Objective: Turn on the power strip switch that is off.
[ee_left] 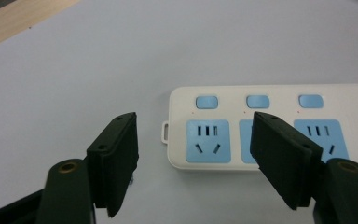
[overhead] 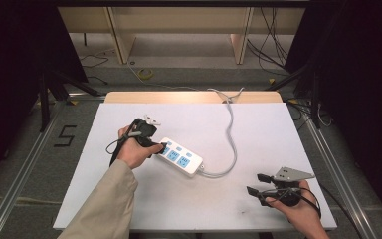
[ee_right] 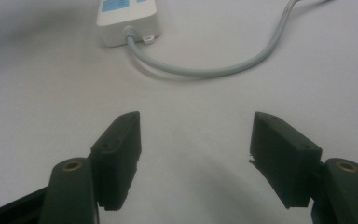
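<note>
A white power strip (overhead: 181,158) with three blue sockets and three blue switches lies near the middle of the white table (overhead: 258,124). In the left gripper view the power strip (ee_left: 270,126) lies just beyond the jaws. My left gripper (overhead: 160,146) is open at the strip's left end, and its jaws (ee_left: 196,158) stand wide with nothing between them. My right gripper (overhead: 258,183) hovers open near the front right of the table, apart from the strip. Its jaws (ee_right: 196,158) are wide with bare table between them. The strip's cable end (ee_right: 126,23) lies farther off.
A grey cable (overhead: 231,134) runs from the strip's right end in a loop toward the table's far edge. A wooden strip (overhead: 189,97) borders the far edge. Beyond it are wooden frames, floor cables and dark tripod legs at both sides.
</note>
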Available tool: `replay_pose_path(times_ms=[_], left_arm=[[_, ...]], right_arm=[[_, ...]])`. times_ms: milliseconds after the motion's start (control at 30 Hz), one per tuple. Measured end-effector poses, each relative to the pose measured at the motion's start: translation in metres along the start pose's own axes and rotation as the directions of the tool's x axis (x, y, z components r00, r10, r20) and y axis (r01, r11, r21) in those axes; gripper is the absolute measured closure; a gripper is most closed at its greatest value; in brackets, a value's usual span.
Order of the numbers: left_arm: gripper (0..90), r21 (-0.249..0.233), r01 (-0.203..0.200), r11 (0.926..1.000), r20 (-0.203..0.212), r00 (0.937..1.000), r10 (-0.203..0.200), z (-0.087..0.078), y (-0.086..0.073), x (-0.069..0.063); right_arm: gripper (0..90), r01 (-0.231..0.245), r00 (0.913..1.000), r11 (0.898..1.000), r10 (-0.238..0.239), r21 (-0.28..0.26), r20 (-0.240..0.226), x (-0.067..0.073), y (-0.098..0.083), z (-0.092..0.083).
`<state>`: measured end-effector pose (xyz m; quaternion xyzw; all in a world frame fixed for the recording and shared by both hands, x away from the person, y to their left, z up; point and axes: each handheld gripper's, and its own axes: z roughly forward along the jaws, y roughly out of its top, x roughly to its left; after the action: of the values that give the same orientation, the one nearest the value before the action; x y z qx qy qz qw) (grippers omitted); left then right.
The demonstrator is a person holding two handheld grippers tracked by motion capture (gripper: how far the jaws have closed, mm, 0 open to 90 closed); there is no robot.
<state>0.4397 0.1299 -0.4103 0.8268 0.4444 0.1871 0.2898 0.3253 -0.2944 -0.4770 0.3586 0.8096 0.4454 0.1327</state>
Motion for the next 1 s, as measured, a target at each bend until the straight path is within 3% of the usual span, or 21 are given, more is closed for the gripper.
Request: replay_pose_path(times_ms=[200, 300, 733, 1000], left_arm=[[26.2, -0.036, -0.006, 0.9993, 0.010, 0.9999, 0.007, -0.008, -0.022, 0.002], [25.6, -0.048, -0.022, 0.9986, -0.012, 0.9997, 0.022, -0.011, -0.032, 0.003], [19.8, -0.146, 0.009, 0.9893, 0.014, 0.9999, -0.007, -0.022, -0.077, 0.003], [18.0, -0.153, 0.017, 0.9882, 0.009, 0.9998, -0.015, -0.025, -0.110, -0.004]], right_arm=[[34.6, -0.001, 1.0000, 1.000, 0.001, 0.000, 0.003, 0.000, 0.000, 0.000], [34.6, -0.001, 1.0000, 1.000, 0.001, 0.001, 0.003, 0.000, 0.000, 0.000], [34.5, -0.003, 1.0000, 1.000, 0.003, -0.001, 0.007, -0.002, 0.000, -0.001], [34.5, -0.005, 0.9999, 1.000, 0.005, 0.000, 0.008, -0.002, 0.000, -0.001]])
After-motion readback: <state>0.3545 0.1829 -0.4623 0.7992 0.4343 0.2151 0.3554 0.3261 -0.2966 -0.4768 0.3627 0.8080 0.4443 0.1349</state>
